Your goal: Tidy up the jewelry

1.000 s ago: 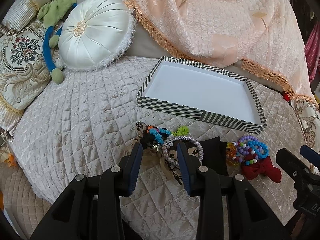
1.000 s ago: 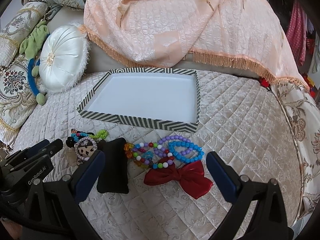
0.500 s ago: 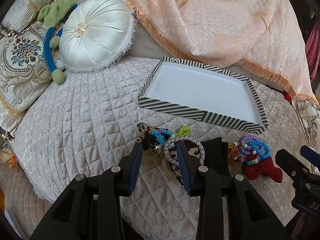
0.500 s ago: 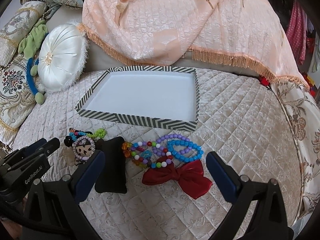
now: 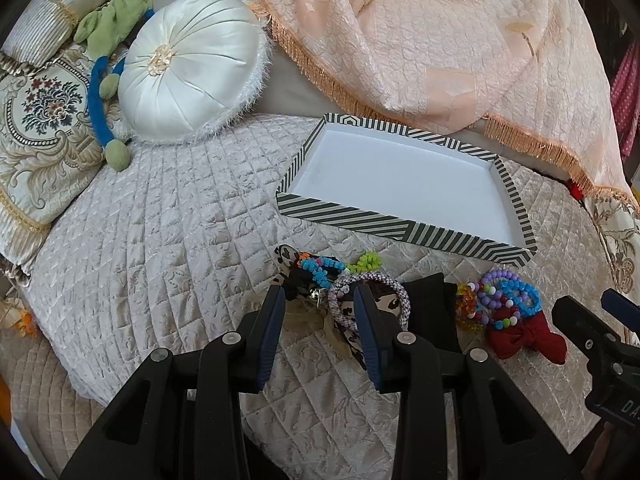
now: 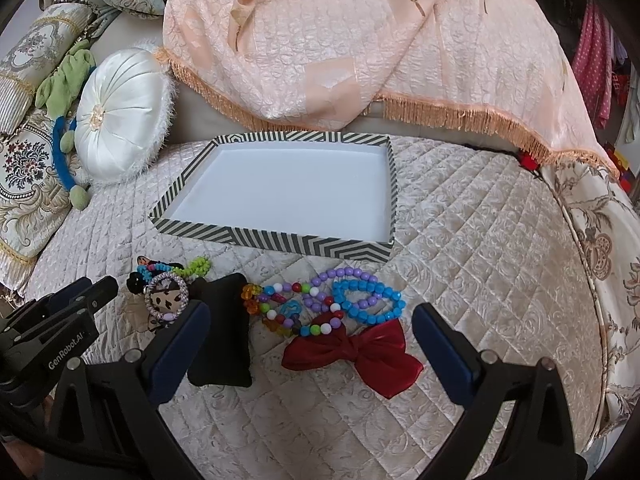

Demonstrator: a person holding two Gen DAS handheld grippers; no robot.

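A striped tray (image 5: 400,227) (image 6: 280,240) with a white, empty floor lies on the quilted bed. In front of it lies a row of jewelry: a braided bracelet (image 5: 394,286) (image 6: 150,294) over a spotted piece, small blue and green bands (image 5: 322,266), a black pouch (image 5: 430,300) (image 6: 222,332), coloured bead bracelets (image 5: 504,296) (image 6: 352,296) and a red bow (image 5: 528,338) (image 6: 360,350). My left gripper (image 5: 320,300) is open just above the braided bracelet and holds nothing. My right gripper (image 6: 310,322) is open wide and empty, over the beads and bow.
A round white cushion (image 5: 188,68) and patterned pillows (image 5: 36,136) lie at the left. A fringed peach cloth (image 6: 360,40) drapes behind the tray. The bed's edge curves down at the right (image 6: 592,280).
Both grippers have moved slightly forward toward the jewelry row. Nothing has been picked up.
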